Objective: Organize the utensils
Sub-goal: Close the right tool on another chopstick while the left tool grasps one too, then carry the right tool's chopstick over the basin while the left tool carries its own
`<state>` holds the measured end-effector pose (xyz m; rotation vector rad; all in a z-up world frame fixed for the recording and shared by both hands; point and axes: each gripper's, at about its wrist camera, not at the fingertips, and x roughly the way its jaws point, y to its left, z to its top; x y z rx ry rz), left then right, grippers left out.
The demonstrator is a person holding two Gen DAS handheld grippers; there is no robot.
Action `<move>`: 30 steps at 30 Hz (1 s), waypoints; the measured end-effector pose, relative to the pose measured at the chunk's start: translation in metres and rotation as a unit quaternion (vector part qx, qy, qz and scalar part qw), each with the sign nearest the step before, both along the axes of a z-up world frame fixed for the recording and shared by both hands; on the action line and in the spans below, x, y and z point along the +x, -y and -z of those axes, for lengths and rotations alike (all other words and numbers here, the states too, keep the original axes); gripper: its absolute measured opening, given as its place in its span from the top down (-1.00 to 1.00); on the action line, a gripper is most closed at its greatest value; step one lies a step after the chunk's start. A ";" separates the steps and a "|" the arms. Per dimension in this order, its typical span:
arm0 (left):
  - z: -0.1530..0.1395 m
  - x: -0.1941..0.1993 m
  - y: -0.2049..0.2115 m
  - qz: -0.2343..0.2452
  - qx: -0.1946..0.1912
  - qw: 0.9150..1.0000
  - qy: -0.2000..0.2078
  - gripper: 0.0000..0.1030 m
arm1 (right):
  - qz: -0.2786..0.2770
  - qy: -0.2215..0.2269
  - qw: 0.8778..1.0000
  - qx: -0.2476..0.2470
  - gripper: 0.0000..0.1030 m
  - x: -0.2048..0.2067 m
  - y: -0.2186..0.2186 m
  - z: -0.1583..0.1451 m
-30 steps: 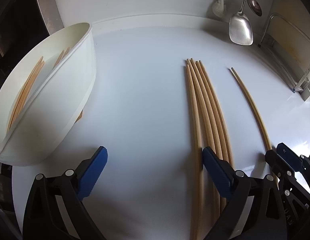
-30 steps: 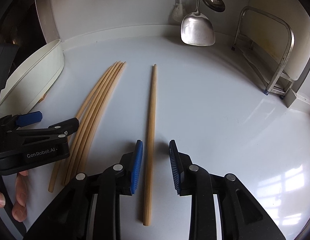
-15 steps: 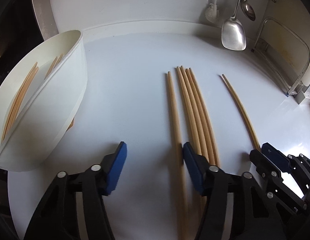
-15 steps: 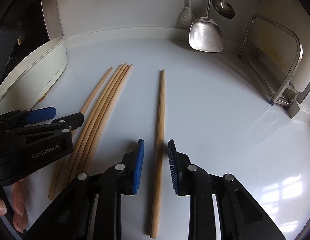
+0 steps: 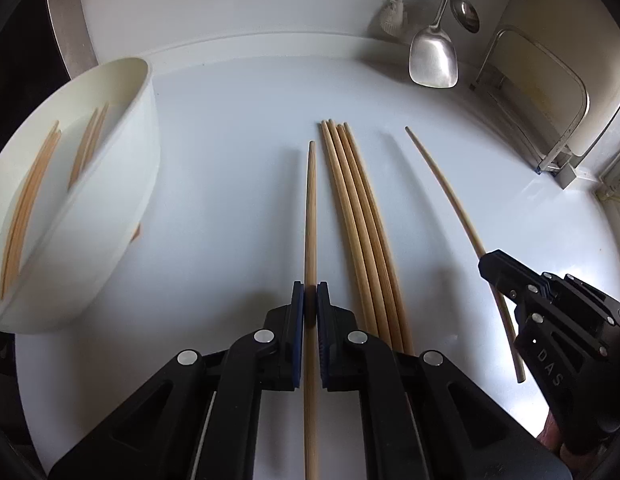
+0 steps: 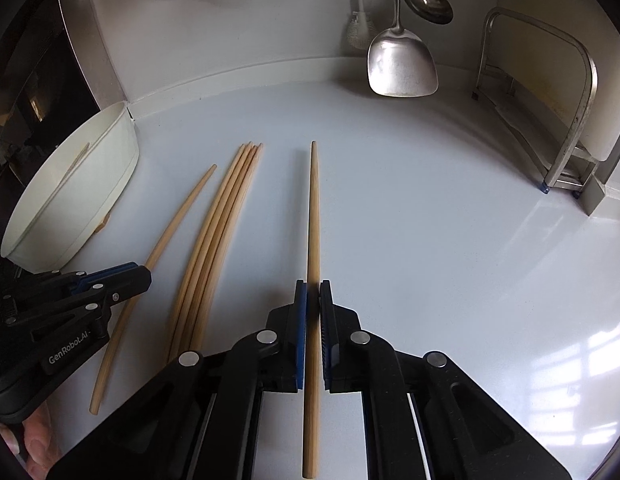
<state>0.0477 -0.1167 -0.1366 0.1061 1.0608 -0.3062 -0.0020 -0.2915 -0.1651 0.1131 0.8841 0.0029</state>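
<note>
Wooden chopsticks lie on a white counter. My left gripper (image 5: 309,300) is shut on one chopstick (image 5: 310,216), to the left of a bundle of several chopsticks (image 5: 361,220). My right gripper (image 6: 313,292) is shut on another single chopstick (image 6: 313,216), to the right of the same bundle (image 6: 218,232). The left gripper also shows in the right wrist view (image 6: 144,274), with its chopstick (image 6: 178,220). The right gripper shows in the left wrist view (image 5: 487,266), with its chopstick (image 5: 449,196). A white container (image 5: 122,184) at left holds several chopsticks (image 5: 30,184).
A metal spatula (image 6: 401,62) and a ladle (image 6: 427,0) hang on the back wall. A metal rack (image 6: 569,120) stands at the right. The white container also shows in the right wrist view (image 6: 110,160). A dark appliance stands beyond it at far left.
Both grippers have closed, each on its single chopstick. The left gripper's chopstick now lies apart from the bundle, to its left.
</note>
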 end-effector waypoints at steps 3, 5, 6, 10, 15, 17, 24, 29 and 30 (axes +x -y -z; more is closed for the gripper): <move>-0.021 0.008 -0.009 -0.004 -0.004 1.000 0.008 0.86 | 0.006 0.004 1.000 0.010 0.88 0.000 -0.002 -0.019; -0.039 0.012 -0.019 -0.008 -0.010 1.000 0.016 0.86 | 0.005 0.008 1.000 0.011 0.88 0.000 -0.009 -0.033; -0.047 0.016 -0.023 -0.008 -0.012 1.000 0.021 0.86 | 0.003 0.011 1.000 0.010 0.88 0.000 -0.013 -0.041; -0.078 0.024 -0.047 -0.010 -0.017 0.999 0.034 0.86 | -0.009 0.021 1.000 0.018 0.88 0.005 -0.037 -0.070; -0.102 0.038 -0.102 -0.036 -0.013 0.998 0.050 0.86 | -0.037 0.037 0.998 0.023 0.88 0.019 -0.081 -0.102; -0.105 0.047 -0.128 -0.056 -0.011 0.997 0.049 0.86 | -0.052 0.044 0.997 0.028 0.88 0.029 -0.103 -0.111; -0.102 0.072 -0.210 -0.105 0.007 0.993 0.047 0.86 | -0.113 0.043 0.992 0.045 0.88 0.071 -0.192 -0.119; -0.086 0.093 -0.251 -0.123 0.008 0.992 0.033 0.86 | -0.139 0.009 0.989 0.043 0.88 0.101 -0.246 -0.099; -0.084 0.097 -0.255 -0.122 0.007 0.992 0.031 0.86 | -0.140 0.002 0.989 0.041 0.88 0.107 -0.253 -0.095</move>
